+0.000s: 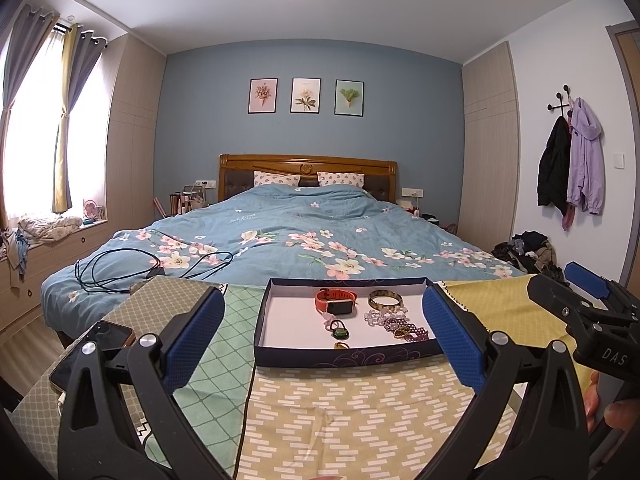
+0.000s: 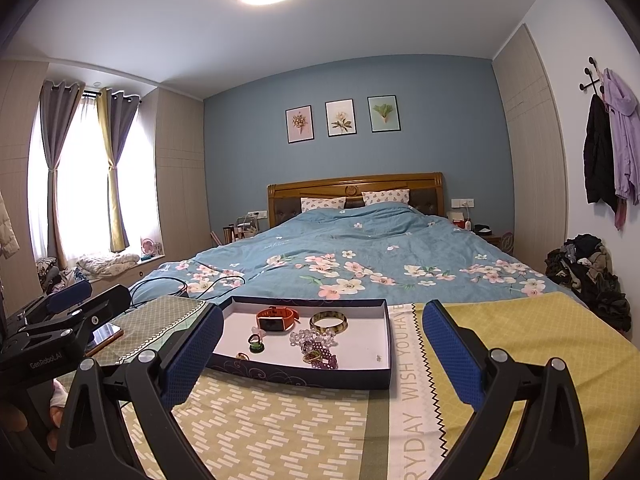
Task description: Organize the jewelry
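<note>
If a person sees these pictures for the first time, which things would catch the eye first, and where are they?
Probably the shallow dark blue box with a white floor, lying on the patterned cloths, with the orange-strapped smartwatch and the gold bangle toward its far side. Both open hand-held grippers frame it: the left hand-held gripper and the right hand-held gripper. Behind spreads the blue flowered bed cover.

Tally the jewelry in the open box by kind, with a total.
Watch: 1, orange strap
Bangle: 1, gold and dark
Beaded bracelets: 2, one clear, one purple
Rings: 3, green-stone, small gold, gold on the purple beads
Total: 7, all in the box.
</note>
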{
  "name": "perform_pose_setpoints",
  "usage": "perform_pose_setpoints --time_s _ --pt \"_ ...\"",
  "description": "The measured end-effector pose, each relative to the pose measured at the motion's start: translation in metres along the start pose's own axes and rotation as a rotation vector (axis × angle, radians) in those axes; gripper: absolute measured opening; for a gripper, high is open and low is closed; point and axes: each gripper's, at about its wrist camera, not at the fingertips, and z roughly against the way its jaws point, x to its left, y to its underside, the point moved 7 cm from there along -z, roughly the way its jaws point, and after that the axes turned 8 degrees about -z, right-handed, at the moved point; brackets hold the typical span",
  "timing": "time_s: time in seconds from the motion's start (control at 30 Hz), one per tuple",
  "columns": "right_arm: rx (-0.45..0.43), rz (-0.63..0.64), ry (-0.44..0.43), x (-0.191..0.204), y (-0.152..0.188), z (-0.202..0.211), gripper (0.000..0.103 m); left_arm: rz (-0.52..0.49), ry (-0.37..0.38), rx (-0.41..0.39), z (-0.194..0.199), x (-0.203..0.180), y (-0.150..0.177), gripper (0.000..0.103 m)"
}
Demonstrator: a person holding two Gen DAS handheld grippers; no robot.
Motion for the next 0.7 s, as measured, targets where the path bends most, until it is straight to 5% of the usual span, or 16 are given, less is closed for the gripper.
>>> perform_pose_setpoints --time_s 0.7 --pt "0.013 0.002 0.008 -0.0044 0.003 -0.0042 0.096 -0.008 -0.015 0.008 -0.0012 0.0041 0.0082 0.098"
